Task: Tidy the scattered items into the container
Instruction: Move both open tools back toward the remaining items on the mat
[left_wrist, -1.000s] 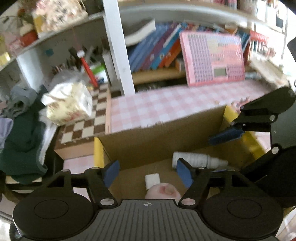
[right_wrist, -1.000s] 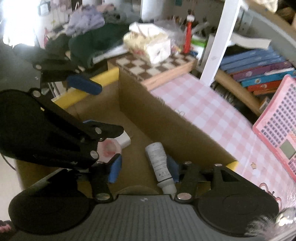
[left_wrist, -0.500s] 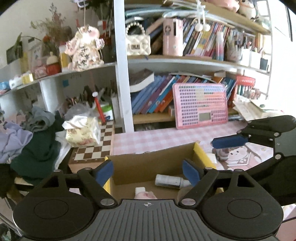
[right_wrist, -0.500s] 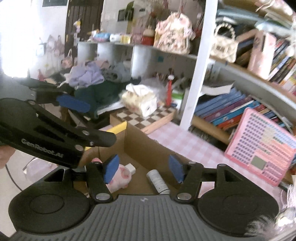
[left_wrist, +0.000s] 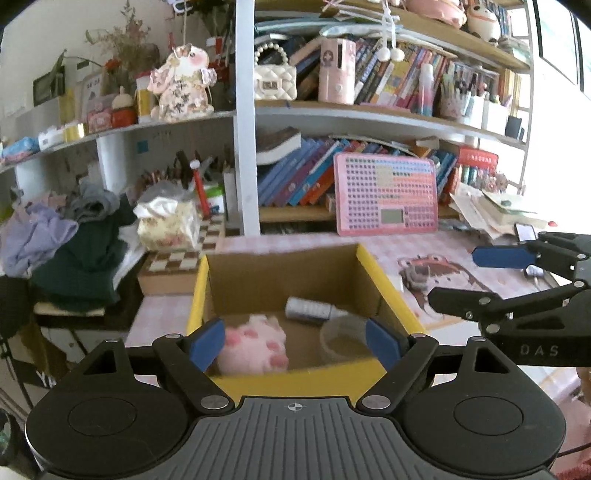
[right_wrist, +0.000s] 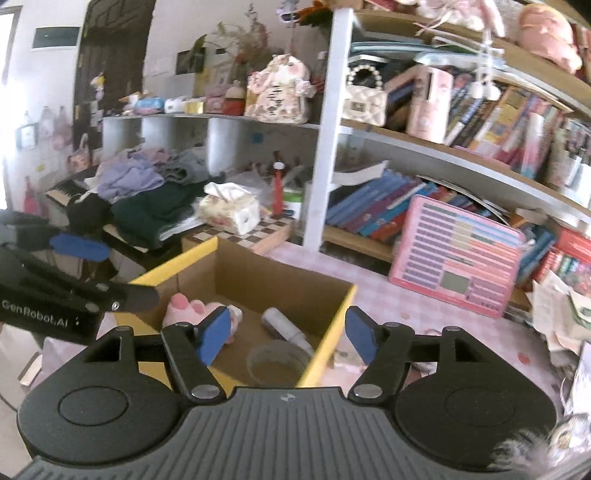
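Observation:
A cardboard box with yellow rim (left_wrist: 364, 264) (right_wrist: 332, 325) stands on the pink checked table. Inside lie a pink paw plush (left_wrist: 255, 349) (right_wrist: 192, 310), a white bottle (left_wrist: 310, 308) (right_wrist: 284, 328) and a clear round cup (left_wrist: 341, 338) (right_wrist: 275, 363). My left gripper (left_wrist: 295, 341) is open and empty, above the box's near edge. My right gripper (right_wrist: 288, 334) is open and empty, above the box's right side. Each gripper shows in the other's view: the right one (left_wrist: 517, 280) at the right of the left wrist view, the left one (right_wrist: 74, 266) at the left of the right wrist view.
A chessboard box (left_wrist: 173, 264) with a tissue pack (left_wrist: 166, 225) sits left of the box, by a pile of clothes (left_wrist: 74, 243). A pink tablet toy (left_wrist: 386, 199) leans on the bookshelf. A cartoon mat (left_wrist: 436, 273) and papers (left_wrist: 491, 210) lie right.
Both grippers have risen and pulled back out of the box; the view now takes in the whole box and shelves. The box contents lie still.

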